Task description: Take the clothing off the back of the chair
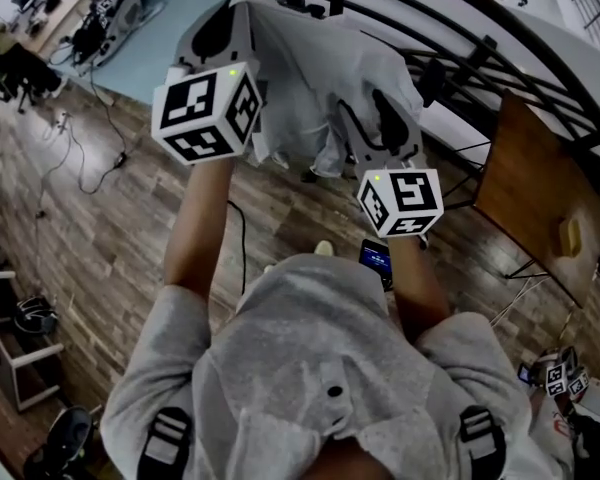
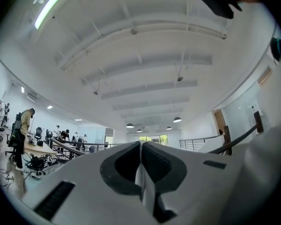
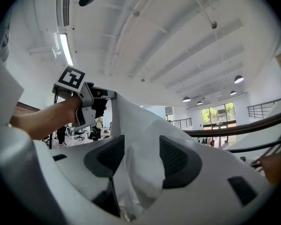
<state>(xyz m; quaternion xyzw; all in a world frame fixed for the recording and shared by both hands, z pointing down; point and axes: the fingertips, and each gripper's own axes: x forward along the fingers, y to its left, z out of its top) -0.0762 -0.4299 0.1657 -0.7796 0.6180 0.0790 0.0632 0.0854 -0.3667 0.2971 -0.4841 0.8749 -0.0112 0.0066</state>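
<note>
1 garment (image 1: 320, 78), 2 grippers, L gripper (image 2: 141, 148), R gripper (image 3: 137, 149)

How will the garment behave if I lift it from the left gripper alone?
Likely floppy: the garment sags in folds between the left gripper and right gripper. Probably light, since a thin pinched edge seems to carry it. It may slide out through the right gripper's open jaws.

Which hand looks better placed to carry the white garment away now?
Left. The left gripper is clamped on a fold of the white garment, fingers together. The right gripper's fingers stand apart, with cloth hanging loose between them.
</note>
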